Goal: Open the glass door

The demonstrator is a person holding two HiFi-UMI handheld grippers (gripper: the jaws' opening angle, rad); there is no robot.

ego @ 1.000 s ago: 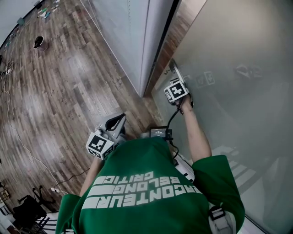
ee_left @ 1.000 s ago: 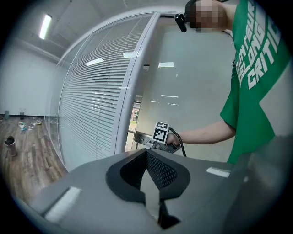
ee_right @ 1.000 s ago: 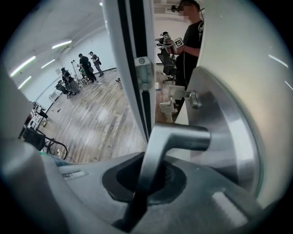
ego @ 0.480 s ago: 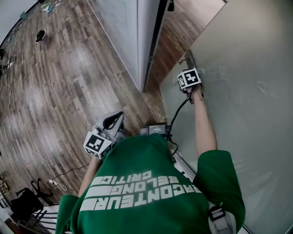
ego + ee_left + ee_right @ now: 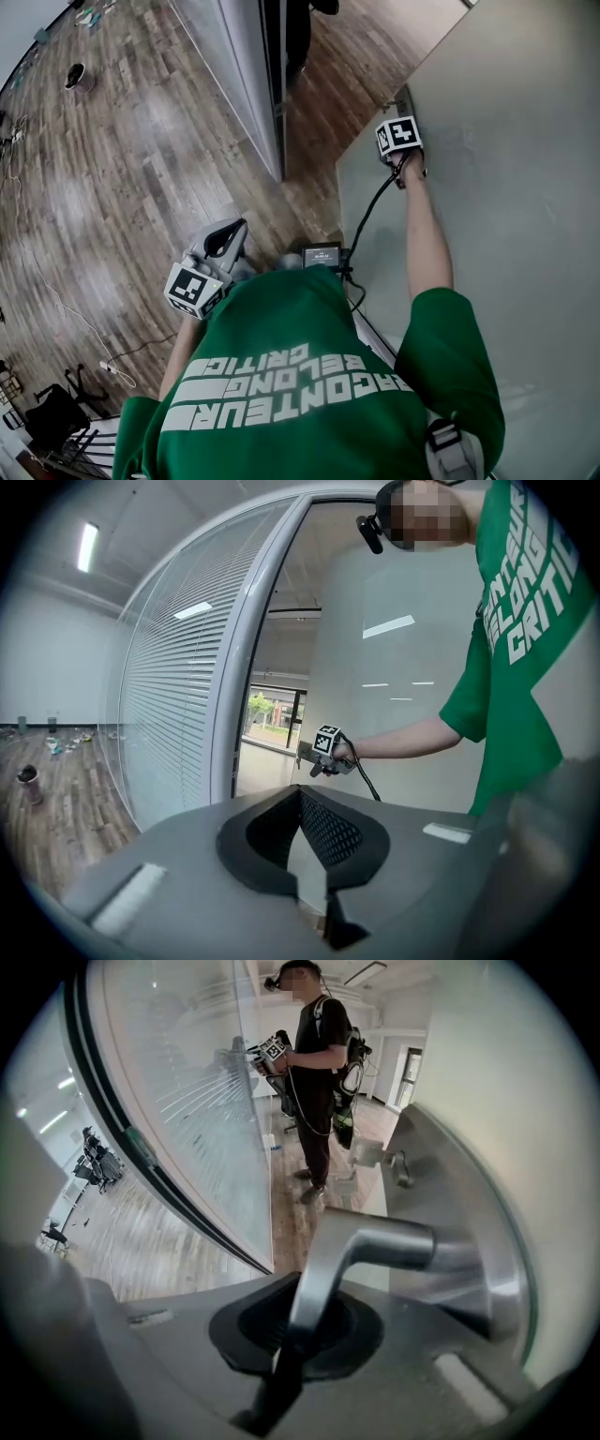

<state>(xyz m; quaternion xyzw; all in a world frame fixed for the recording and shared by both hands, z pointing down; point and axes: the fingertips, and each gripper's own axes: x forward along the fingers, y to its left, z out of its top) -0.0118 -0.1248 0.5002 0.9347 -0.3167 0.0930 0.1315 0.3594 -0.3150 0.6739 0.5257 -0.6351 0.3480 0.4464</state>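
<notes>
The frosted glass door stands ajar at the right of the head view, its edge swung away from the door frame. My right gripper is shut on the metal lever door handle, which runs between the jaws. The left gripper view shows this gripper out at the door's edge, on an outstretched arm. My left gripper hangs back by the person's left side, shut with nothing in it, pointing at the doorway.
A glass partition with blinds runs left of the frame. Beyond the doorway a second person in black stands holding grippers. A cable lies on the wooden floor at the left, and dark gear sits at the lower left.
The door has swung further open, and the gap at the frame has widened. My right gripper has travelled with the handle, up and right in the head view. The left gripper has barely shifted.
</notes>
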